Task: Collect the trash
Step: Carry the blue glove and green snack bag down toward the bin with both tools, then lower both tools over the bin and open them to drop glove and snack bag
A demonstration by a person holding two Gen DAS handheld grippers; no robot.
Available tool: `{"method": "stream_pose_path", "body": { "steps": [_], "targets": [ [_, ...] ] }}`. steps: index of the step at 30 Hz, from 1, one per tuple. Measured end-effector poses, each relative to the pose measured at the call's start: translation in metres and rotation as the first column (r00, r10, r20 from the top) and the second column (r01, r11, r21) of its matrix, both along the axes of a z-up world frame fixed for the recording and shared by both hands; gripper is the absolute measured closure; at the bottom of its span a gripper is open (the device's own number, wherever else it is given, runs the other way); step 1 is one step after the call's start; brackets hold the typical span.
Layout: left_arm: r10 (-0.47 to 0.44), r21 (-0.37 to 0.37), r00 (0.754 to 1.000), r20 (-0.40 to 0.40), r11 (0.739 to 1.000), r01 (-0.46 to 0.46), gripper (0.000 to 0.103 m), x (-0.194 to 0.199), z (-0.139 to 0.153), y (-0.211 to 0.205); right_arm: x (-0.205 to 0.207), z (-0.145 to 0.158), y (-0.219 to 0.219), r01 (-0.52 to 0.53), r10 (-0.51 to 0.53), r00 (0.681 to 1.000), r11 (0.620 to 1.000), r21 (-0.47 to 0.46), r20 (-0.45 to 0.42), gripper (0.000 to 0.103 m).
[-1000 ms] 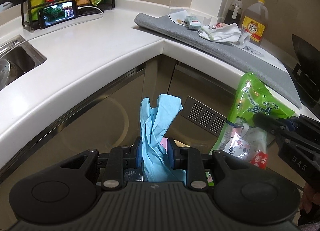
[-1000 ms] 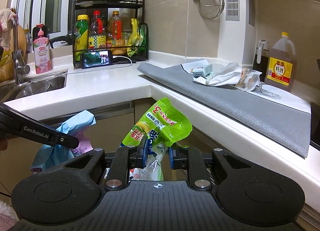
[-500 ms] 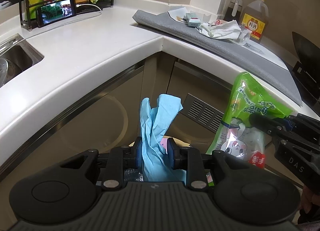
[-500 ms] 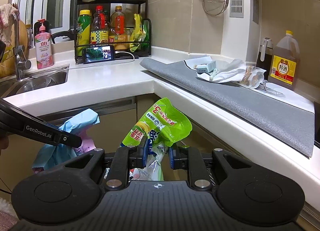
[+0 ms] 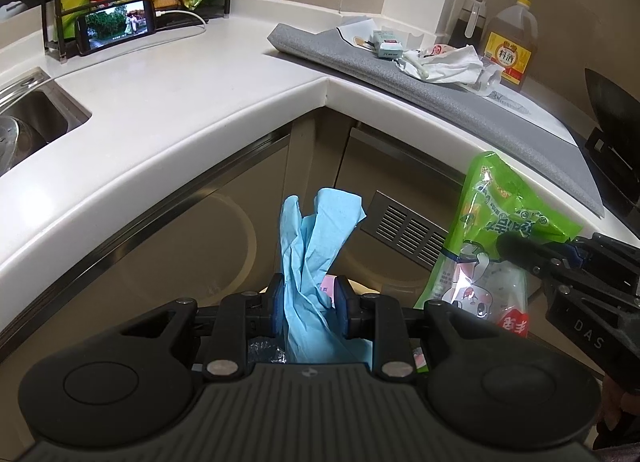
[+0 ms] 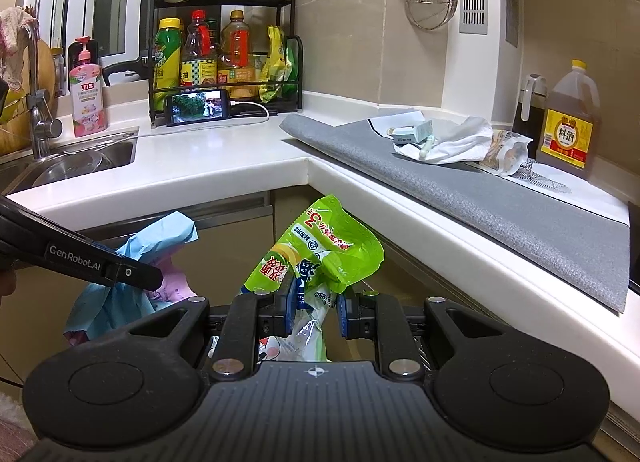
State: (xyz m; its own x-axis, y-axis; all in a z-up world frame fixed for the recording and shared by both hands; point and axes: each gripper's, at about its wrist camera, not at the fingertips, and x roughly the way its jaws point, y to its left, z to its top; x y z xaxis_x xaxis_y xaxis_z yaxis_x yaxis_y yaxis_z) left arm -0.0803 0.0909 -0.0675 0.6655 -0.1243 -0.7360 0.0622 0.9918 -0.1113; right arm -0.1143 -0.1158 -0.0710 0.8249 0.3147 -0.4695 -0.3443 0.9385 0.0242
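My left gripper (image 5: 308, 298) is shut on a crumpled blue glove (image 5: 316, 238), with a pink scrap (image 5: 327, 285) pinched alongside it. It hangs in front of the corner cabinet, below the counter edge. In the right wrist view the same glove (image 6: 160, 230) shows at lower left under the left gripper (image 6: 146, 278). My right gripper (image 6: 316, 302) is shut on a green and clear plastic bag (image 6: 332, 246), also below the counter. That bag (image 5: 504, 206) and the right gripper (image 5: 510, 248) appear at the right of the left wrist view. Crumpled white wrappers (image 6: 452, 142) and a small box (image 6: 416, 132) lie on the grey mat (image 6: 500, 206).
The white L-shaped counter (image 5: 192, 102) wraps the corner, with a sink (image 6: 80, 162) at the left. A phone (image 6: 198, 106) leans on a bottle rack (image 6: 224, 42). A cooking-wine jug (image 6: 570, 122) stands at the back right, and a dark wok (image 5: 612, 102) at the far right.
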Motion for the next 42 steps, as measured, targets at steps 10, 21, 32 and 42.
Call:
{"method": "stream_pose_path", "body": {
  "steps": [10,21,32,42],
  "targets": [
    [0.009,0.009,1.0,0.01,1.0,-0.009,0.075,0.0,0.002,-0.001,0.002,-0.001,0.0,-0.005,0.005,1.0,1.0,0.001,-0.004,0.081],
    [0.02,0.025,1.0,-0.011,1.0,-0.019,0.075,0.005,-0.001,0.001,0.015,-0.007,-0.005,0.0,0.006,0.998,0.997,0.082,-0.064,0.081],
    [0.018,0.004,0.998,-0.061,1.0,-0.017,0.075,0.019,-0.017,0.002,0.034,-0.018,-0.006,0.046,-0.037,0.993,0.996,0.081,-0.11,0.081],
    [-0.004,-0.026,0.988,-0.154,1.0,0.0,0.075,0.042,-0.048,0.0,0.067,-0.047,0.002,0.048,-0.041,0.987,0.998,0.039,-0.155,0.081]
  ]
}}
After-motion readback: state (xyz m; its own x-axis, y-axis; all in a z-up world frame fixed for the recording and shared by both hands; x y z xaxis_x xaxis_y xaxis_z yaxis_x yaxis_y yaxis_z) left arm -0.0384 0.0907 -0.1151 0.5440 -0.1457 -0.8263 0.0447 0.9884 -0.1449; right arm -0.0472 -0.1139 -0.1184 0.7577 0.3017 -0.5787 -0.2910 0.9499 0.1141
